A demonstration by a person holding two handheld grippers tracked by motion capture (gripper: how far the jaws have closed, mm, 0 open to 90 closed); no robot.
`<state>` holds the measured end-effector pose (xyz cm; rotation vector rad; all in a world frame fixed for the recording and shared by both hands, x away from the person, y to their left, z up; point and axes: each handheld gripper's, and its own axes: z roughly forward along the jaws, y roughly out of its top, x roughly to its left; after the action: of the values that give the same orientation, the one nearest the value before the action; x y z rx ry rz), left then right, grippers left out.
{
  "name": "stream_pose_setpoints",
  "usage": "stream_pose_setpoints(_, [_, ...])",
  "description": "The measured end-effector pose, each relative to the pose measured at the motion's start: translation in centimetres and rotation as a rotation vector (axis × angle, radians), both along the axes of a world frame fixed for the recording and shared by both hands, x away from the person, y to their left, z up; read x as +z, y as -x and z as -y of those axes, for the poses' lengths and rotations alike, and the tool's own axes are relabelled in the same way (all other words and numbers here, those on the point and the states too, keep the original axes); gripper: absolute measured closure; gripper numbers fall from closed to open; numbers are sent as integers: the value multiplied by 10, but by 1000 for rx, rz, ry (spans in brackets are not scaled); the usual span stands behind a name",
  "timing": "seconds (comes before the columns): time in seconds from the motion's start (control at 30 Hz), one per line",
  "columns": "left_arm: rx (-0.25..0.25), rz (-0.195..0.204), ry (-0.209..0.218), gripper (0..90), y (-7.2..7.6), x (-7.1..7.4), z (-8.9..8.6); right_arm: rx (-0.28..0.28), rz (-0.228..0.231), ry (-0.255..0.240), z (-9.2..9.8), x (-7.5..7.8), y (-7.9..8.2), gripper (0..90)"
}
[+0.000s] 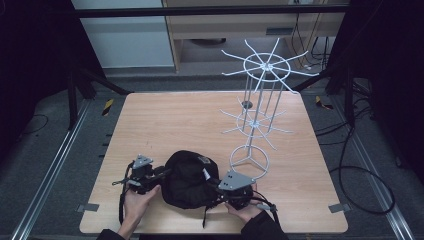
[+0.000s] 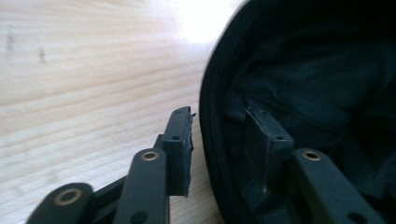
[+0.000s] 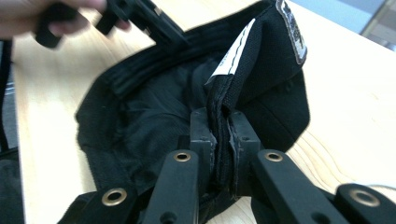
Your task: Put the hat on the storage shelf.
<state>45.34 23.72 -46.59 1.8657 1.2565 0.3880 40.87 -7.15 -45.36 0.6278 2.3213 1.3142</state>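
Black fabric of the cap (image 1: 190, 179) lies on the near edge of my wooden desk (image 1: 170, 120), between my two tools. My left tool (image 2: 219, 130) stands spread, one jaw outside the cap's rim and one inside. My right tool (image 3: 219, 133) pinches the cap's edge, with the white wire rack (image 1: 260, 100) behind.

Both grippers are black — the left gripper (image 1: 161, 175) and right gripper (image 1: 218, 196) wear grey three-cornered plates, brass-ringed screws, and black cables trailing toward six o'clock.
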Motion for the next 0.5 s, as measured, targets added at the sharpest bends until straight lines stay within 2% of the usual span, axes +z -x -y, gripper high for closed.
stream_pose_setpoints(0.07, [0, 14, 13, 573, 4, 8, -4, -13, -3, 1, 1, -1, -1, 830])
stream_pose_setpoints(0.2, [-47, 46, 45, 548, 13, 24, -4, -23, -5, -2, 3, -2, -2, 830])
stream_pose_setpoints(0.23, [-69, 55, 62, 534, 15, 30, 1, -20, -4, -3, 2, -2, -1, 829])
stream_pose_setpoints(0.5, [-146, 73, 115, 472, 16, 48, 28, -6, -5, -7, 1, -2, 0, 829])
